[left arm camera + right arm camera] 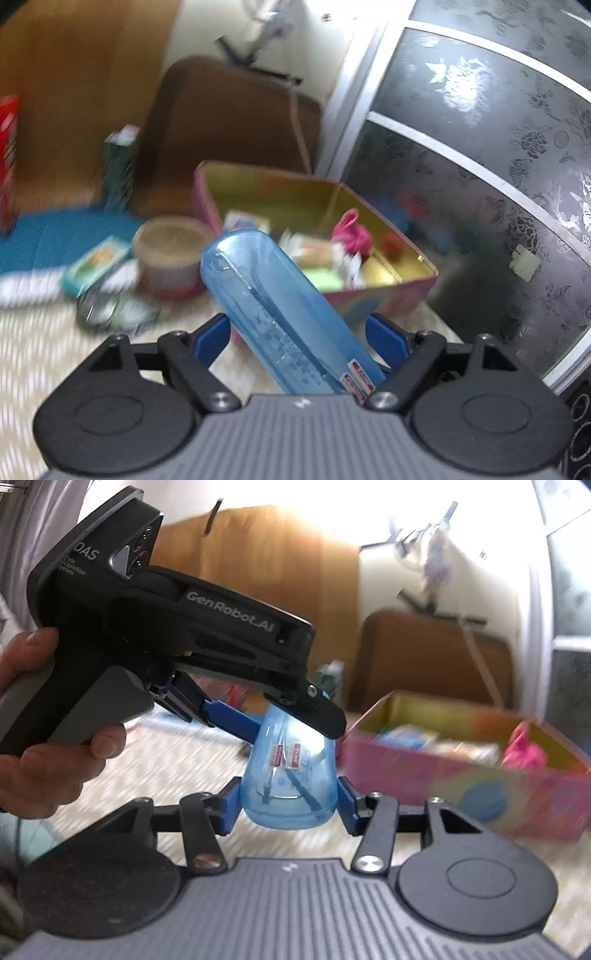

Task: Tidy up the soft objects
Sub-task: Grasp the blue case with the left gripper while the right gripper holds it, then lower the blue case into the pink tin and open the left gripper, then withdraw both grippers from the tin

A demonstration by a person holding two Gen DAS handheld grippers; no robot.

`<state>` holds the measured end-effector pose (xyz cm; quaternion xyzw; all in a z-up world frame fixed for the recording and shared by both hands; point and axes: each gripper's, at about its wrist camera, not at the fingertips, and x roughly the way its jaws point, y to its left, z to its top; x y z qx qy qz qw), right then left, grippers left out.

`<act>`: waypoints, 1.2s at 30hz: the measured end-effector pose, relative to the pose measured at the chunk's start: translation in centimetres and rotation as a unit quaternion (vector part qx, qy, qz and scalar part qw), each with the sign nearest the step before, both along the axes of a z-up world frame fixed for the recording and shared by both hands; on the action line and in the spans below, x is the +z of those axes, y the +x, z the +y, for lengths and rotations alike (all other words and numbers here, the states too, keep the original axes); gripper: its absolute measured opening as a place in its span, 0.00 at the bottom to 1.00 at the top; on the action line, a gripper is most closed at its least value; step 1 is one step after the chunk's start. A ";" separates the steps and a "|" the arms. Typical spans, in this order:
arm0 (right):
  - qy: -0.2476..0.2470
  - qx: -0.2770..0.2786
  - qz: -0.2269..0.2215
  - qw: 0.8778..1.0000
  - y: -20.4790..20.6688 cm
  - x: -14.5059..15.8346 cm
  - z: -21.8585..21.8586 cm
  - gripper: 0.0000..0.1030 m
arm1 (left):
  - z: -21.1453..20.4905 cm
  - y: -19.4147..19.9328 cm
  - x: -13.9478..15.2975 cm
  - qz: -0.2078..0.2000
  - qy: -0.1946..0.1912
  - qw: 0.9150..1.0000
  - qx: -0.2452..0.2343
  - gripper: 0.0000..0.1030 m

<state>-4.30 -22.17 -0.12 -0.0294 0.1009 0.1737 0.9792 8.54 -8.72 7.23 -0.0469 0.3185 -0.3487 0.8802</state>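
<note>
While tilted | left gripper (299, 328) and right gripper (288, 805) clamp blue bottle (273, 310)

The left wrist view is looking forward and slightly down along its fingers, close over the floor, facing the box (391, 284) and the far wall. The right wrist view is sitting lower and further left, facing the same way, seeing the left gripper (295, 734) close up. Both are sharing the bottle (280, 314) (290, 779), the box (461, 775) and the brown case (229, 133) (436, 657) behind it.
</note>
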 end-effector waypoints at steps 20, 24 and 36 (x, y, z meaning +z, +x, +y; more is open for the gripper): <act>0.028 -0.186 0.106 0.976 14.8 2.8 -11.9 0.57 | -11.2 12.0 -0.8 0.042 0.004 0.999 0.024 0.94; 0.061 -0.185 0.081 0.977 12.7 3.1 -12.2 0.60 | -9.5 10.0 -0.1 0.017 0.011 0.999 0.043 0.94; 0.155 -0.200 0.043 0.967 4.2 3.1 -11.0 0.60 | -6.2 0.5 0.1 -0.061 0.071 0.994 0.055 1.00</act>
